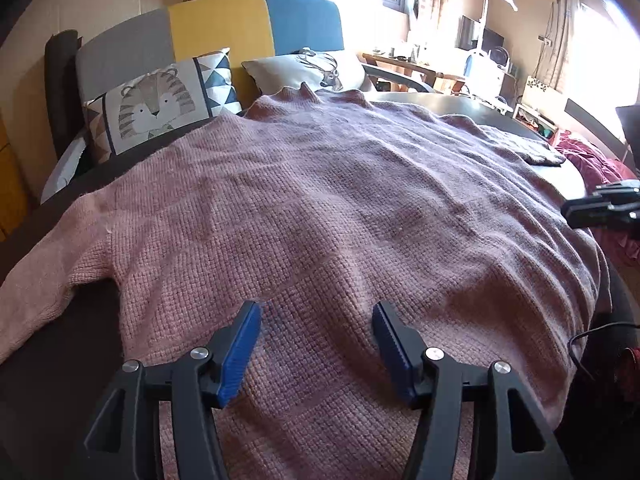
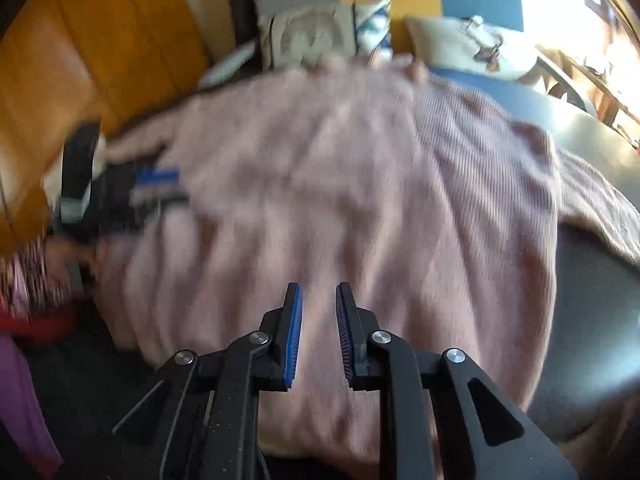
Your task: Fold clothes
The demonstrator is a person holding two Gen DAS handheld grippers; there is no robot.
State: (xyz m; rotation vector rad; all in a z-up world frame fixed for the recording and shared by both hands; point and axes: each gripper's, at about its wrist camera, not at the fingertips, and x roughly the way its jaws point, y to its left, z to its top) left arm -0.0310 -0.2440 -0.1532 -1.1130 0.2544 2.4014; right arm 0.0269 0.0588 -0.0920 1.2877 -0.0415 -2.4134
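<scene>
- a pink knit sweater (image 1: 320, 208) is lying spread flat across a dark round table (image 1: 440, 100), its neckline pointing to the far side and its hem lying nearest the grippers.
- the left gripper (image 1: 316, 344) is hovering over the near hem with its blue-padded fingers (image 1: 240, 352) standing wide apart; nothing is lying between the pads, so the grip is released.
- the right gripper (image 2: 318, 336) is hanging over the near right part of the sweater (image 2: 340, 200); its fingers (image 2: 294, 336) are standing close together with a narrow gap showing between them, and no cloth is sitting in that gap, so it is grasping nothing.
- this right wrist view is blurring, so fine detail of the cloth edge is hard to tell.
- the left sleeve (image 1: 52, 264) is trailing off to the near left, drooping over the table's edge.
- the right sleeve (image 1: 516, 144) is stretching toward the far right, its cuff lying on bare tabletop.
- bare dark tabletop is showing to the near left under the left sleeve and on the far right beyond the sweater's shoulder, giving open room on both sides.
- a tiger cushion (image 1: 156, 108) and a deer cushion (image 1: 316, 68) are leaning on a grey, yellow and blue sofa (image 1: 216, 24) just past the far edge.
- a dark red cloth (image 1: 592, 160) is lying heaped beyond the right edge of the table.
</scene>
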